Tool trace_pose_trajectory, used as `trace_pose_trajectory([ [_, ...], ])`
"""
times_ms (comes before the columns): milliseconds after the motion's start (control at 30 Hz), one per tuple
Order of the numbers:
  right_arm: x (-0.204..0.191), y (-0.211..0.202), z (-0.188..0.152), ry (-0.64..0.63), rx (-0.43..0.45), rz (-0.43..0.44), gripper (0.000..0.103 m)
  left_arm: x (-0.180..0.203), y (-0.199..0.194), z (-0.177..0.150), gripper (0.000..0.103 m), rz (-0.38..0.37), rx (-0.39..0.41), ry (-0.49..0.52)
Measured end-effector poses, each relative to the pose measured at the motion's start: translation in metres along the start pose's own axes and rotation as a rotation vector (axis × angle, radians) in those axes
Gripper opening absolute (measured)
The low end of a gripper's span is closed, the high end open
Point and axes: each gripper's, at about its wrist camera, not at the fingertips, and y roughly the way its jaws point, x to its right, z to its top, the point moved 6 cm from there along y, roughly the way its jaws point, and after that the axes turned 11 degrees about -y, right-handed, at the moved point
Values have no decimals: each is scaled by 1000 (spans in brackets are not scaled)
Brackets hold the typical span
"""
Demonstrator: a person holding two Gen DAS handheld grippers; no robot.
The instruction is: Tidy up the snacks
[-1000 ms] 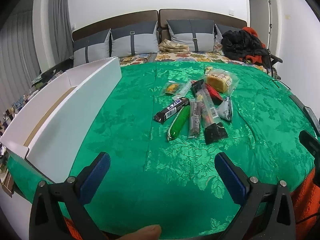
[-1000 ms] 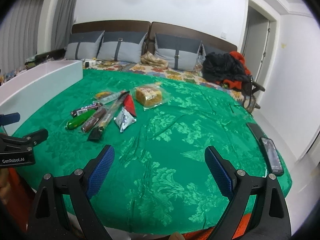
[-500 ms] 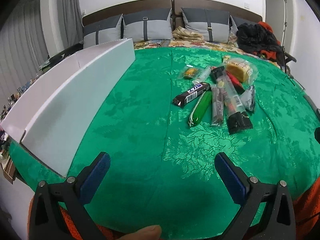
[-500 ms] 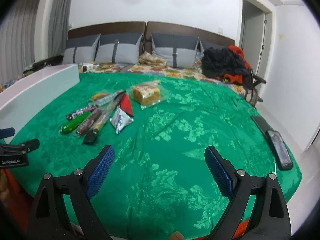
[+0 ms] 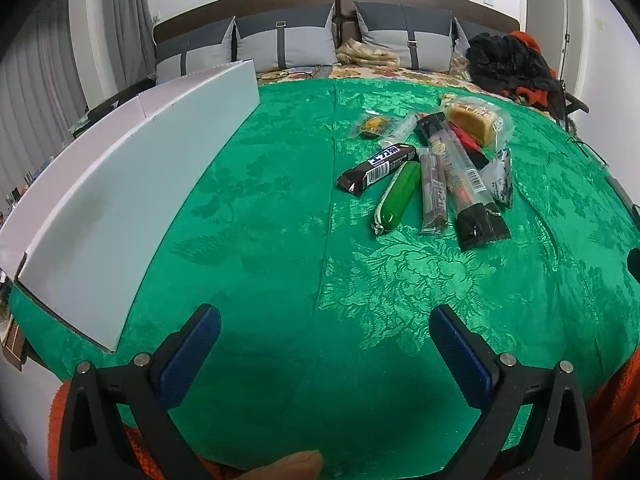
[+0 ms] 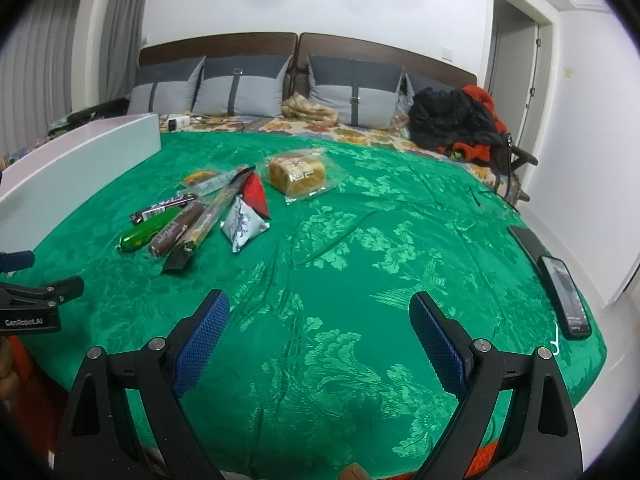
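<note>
Several snacks lie in a cluster on the green bedcover (image 5: 260,208): a black bar (image 5: 376,169), a green sausage (image 5: 396,196), a brown stick (image 5: 433,192), a long clear pack (image 5: 460,172), a silver pouch (image 5: 500,178) and a wrapped cake (image 5: 474,120). A long white box (image 5: 132,196) stands at the left. My left gripper (image 5: 324,352) is open and empty, well short of the snacks. My right gripper (image 6: 320,344) is open and empty, right of the cluster (image 6: 192,220), which includes the cake (image 6: 298,174).
A phone (image 6: 566,296) lies at the bedcover's right edge. Grey pillows (image 5: 280,44) and a dark heap of clothes (image 5: 508,64) sit at the headboard. The left gripper's body (image 6: 32,304) shows at the right wrist view's left edge.
My left gripper has moved forward and lower, so the snacks and white box look nearer. My right gripper has shifted slightly. Both stay open.
</note>
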Motion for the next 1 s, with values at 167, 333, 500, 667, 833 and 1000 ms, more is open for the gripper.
trace_pose_trajectory([
  [167,-3,2,-1,-3,-16,12,94,-1,5,-1,103,-13,-26,-6],
  [333,-6,7,-4,2,-39,36,94,1,19,-8,103,5,-74,13],
  [500,-6,14,-10,16,-74,48,94,5,30,-13,103,7,-110,29],
  [667,-5,20,-16,34,-106,57,94,4,31,-14,103,-8,-117,22],
  [833,-4,25,-20,43,-129,64,94,2,34,-14,103,-27,-131,8],
  [1000,-9,30,-24,24,-159,73,94,1,33,-14,103,-32,-132,9],
])
